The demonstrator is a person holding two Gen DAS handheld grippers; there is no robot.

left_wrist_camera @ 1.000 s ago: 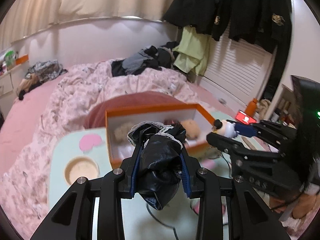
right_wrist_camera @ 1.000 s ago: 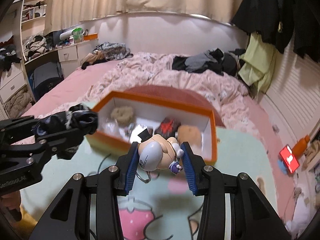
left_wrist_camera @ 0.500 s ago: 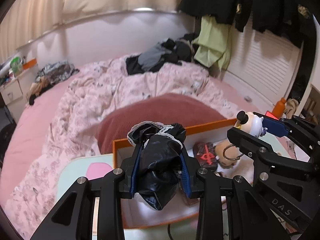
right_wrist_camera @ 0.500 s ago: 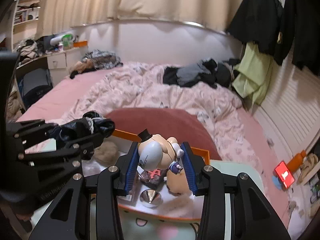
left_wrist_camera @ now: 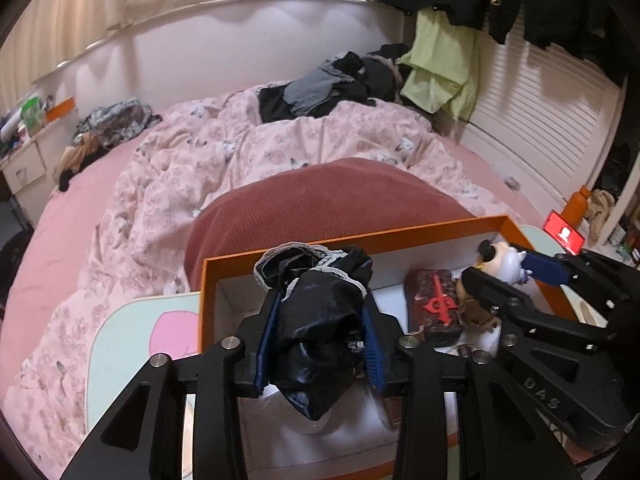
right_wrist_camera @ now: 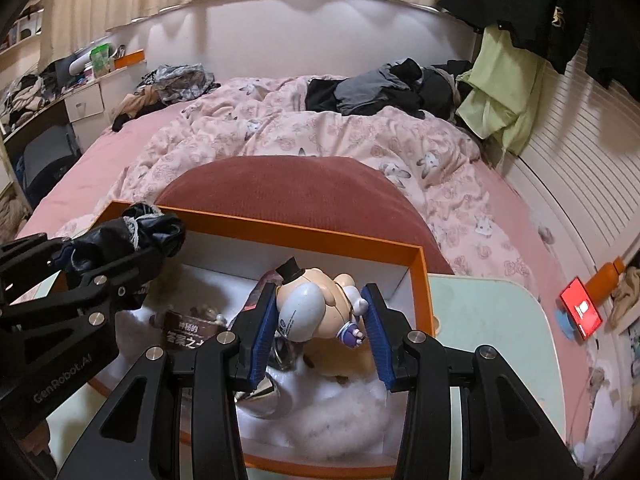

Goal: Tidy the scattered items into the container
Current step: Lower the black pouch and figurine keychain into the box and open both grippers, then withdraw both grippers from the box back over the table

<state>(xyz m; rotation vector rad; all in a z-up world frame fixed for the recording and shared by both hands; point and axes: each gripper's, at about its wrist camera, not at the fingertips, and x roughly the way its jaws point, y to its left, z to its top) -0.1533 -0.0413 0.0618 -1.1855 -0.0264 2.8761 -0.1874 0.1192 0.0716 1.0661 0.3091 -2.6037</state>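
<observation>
Over the orange box [left_wrist_camera: 432, 236], the left gripper [left_wrist_camera: 320, 340] is opening around the black cloth [left_wrist_camera: 320, 320] still between its jaws, while the right gripper [right_wrist_camera: 320, 336], clamped on the toy figure [right_wrist_camera: 316, 304], likely must release next.

Both wrist cameras are looking steeply down along their jaws, close above the orange box [left_wrist_camera: 424, 230], sharing it and the bed [right_wrist_camera: 304, 136] beyond.

Near edge of orange box [left_wrist_camera: 420, 227] behind gripper arms

A rumpled pink floral duvet [right_wrist_camera: 320, 136] covered the bed; dark clothes [right_wrist_camera: 384, 88] lay at twelve o'clock (a lime-green garment [right_wrist_camera: 500, 96] hung at two).
</observation>
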